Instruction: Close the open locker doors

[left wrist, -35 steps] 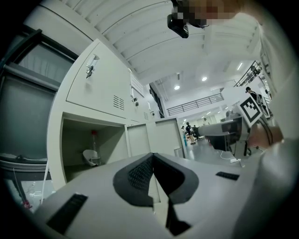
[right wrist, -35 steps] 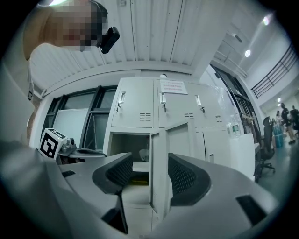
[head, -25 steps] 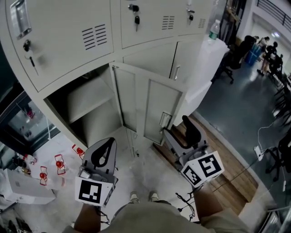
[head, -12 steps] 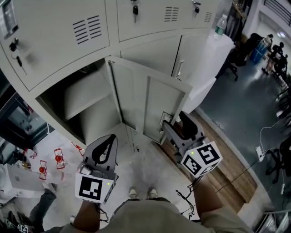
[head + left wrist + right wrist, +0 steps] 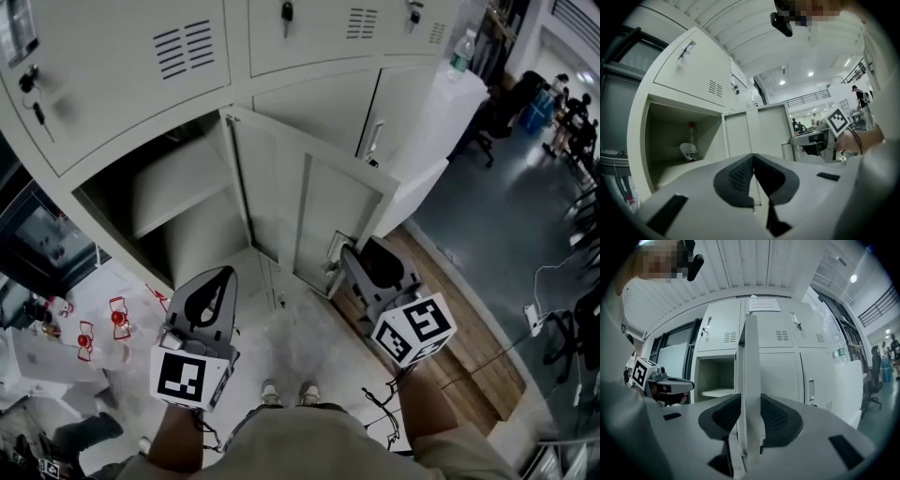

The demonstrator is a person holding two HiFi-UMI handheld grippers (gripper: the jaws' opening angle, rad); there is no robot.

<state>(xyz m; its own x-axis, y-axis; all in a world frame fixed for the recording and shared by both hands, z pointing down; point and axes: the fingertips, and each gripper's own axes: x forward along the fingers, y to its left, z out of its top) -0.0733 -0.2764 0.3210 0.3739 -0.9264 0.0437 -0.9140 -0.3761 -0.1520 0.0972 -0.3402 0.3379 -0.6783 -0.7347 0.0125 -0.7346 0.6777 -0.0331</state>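
A grey locker door (image 5: 314, 220) stands swung out from its lower compartment (image 5: 178, 202), which has a shelf inside. My right gripper (image 5: 356, 261) is at the door's free edge, beside its latch. In the right gripper view the door edge (image 5: 751, 357) runs upright between the two pads, and the right gripper (image 5: 751, 416) is closing, with both pads against the panel. My left gripper (image 5: 223, 277) hangs lower left of the door, apart from it, shut on nothing. In the left gripper view the left gripper (image 5: 753, 158) points toward the open compartment (image 5: 679, 140).
Closed lockers (image 5: 131, 56) with keys fill the rows above, and another closed door (image 5: 403, 103) is to the right. A white counter with a bottle (image 5: 459, 52) stands at the right. Red items (image 5: 117, 319) lie on the floor at left. A wooden strip (image 5: 469, 361) runs along the right.
My right gripper has moved up to the door's free edge and its jaws have narrowed around it. The left gripper has hardly moved.
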